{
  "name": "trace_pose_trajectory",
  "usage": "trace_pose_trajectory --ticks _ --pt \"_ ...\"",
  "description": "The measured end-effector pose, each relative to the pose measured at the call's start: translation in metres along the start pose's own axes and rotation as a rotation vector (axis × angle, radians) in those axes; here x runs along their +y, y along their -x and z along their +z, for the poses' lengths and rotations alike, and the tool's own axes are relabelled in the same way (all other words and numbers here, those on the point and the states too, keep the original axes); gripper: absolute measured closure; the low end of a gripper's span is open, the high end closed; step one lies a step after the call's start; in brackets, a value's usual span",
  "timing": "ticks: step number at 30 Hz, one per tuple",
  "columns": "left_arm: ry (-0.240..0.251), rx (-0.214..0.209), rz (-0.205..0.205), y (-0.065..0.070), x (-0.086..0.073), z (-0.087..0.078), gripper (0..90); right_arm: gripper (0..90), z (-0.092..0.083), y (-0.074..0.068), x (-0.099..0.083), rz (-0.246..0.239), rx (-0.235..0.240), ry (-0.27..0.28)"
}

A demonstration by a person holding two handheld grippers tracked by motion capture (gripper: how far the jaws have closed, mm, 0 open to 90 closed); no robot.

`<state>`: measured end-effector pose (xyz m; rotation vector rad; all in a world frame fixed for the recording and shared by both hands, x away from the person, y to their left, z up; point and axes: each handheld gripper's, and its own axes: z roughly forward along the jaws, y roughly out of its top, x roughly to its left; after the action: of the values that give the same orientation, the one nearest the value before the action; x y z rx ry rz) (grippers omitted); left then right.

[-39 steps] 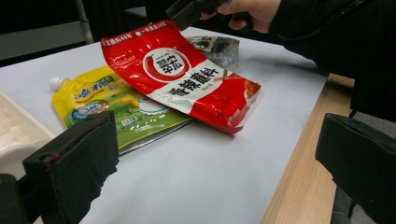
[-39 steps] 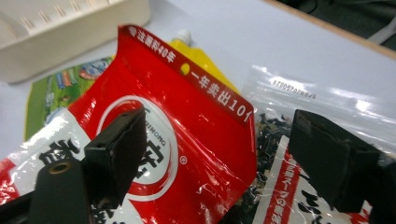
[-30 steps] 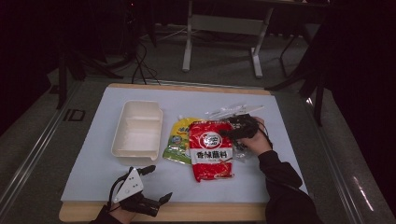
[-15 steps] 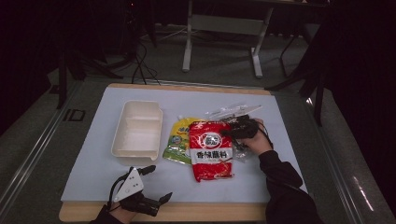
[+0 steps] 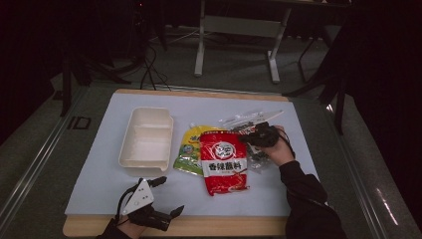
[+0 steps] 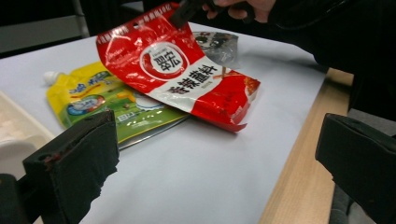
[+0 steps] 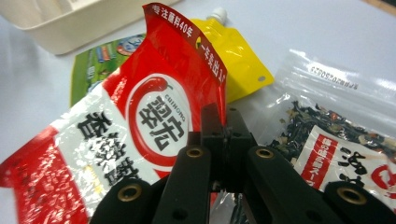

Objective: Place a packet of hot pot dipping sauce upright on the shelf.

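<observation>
Lighting's pretty uneven from up high: my table (image 5: 199, 194) is the one lit patch, evenly pale with hardly any shadow on it, while the floor and everything around it sinks into near black. That view is soft and a bit grainy too. From my left claw (image 6: 210, 172) the pads up close are blurry dark lumps, but the red packet (image 6: 182, 70) behind them is sharp, with glare on its foil. From my right claw (image 7: 223, 135) the close-up is bright, the clear bag (image 7: 336, 93) shines white, and the far edges go fuzzy.
</observation>
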<state>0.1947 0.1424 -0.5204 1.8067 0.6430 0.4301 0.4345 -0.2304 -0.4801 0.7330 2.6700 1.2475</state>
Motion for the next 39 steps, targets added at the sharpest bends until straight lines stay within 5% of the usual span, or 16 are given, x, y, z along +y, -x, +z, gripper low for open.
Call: trace_pose_trajectory --ticks 24,39 --pt "0.019 -0.033 -0.009 0.001 0.019 0.001 0.6 90.0 -0.063 -0.054 0.016 -0.139 -0.008 0.106" --pt "-0.001 -0.068 0.008 0.001 0.028 0.007 0.6 90.0 -0.088 -0.091 0.022 -0.223 0.036 0.155"
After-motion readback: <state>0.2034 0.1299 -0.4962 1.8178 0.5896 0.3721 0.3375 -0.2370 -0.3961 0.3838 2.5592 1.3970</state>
